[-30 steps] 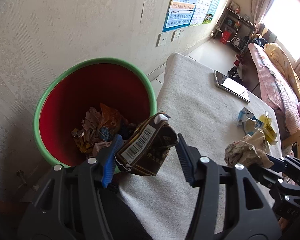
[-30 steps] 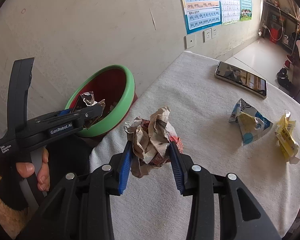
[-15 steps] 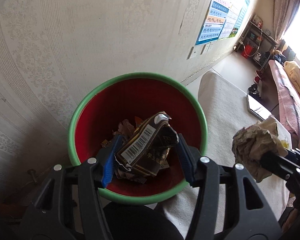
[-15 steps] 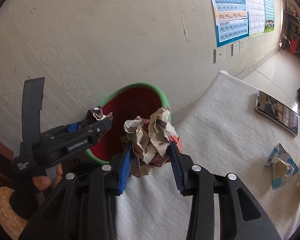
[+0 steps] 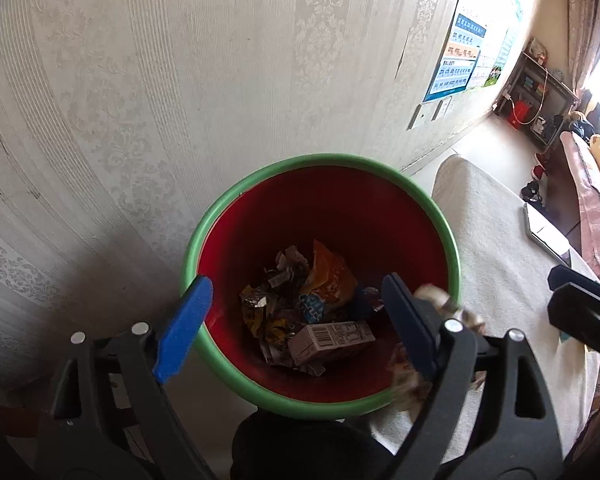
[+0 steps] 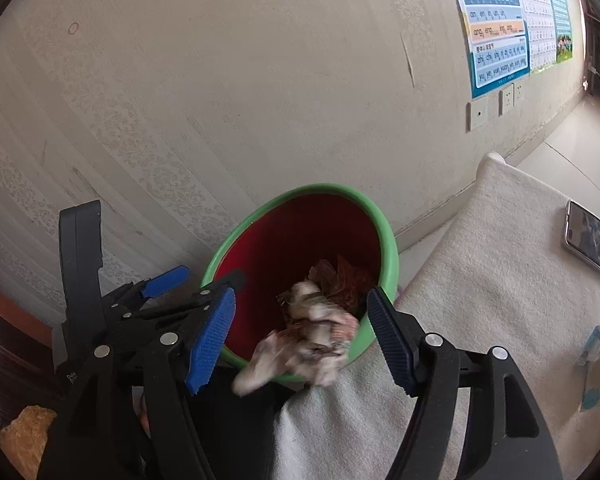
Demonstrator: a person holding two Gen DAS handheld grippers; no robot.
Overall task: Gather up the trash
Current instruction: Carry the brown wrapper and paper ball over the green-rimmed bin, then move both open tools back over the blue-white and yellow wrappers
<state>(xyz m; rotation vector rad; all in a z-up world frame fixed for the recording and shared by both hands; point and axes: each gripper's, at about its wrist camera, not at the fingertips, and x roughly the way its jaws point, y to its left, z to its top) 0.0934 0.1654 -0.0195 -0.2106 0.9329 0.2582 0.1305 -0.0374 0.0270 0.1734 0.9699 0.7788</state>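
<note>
A lived-in room at home.
Patterned wallpaper (image 5: 140, 80) carried learning charts (image 6: 496, 24) on the far right; a cloth-covered table (image 6: 500, 280) stood near, bedding (image 5: 596, 200) and cluttered shelves (image 5: 540, 92) beyond.

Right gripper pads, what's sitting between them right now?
In the right wrist view, a blurred crumpled paper wad is between the opening right gripper's pads, touching neither, over the bin's green rim.
</note>
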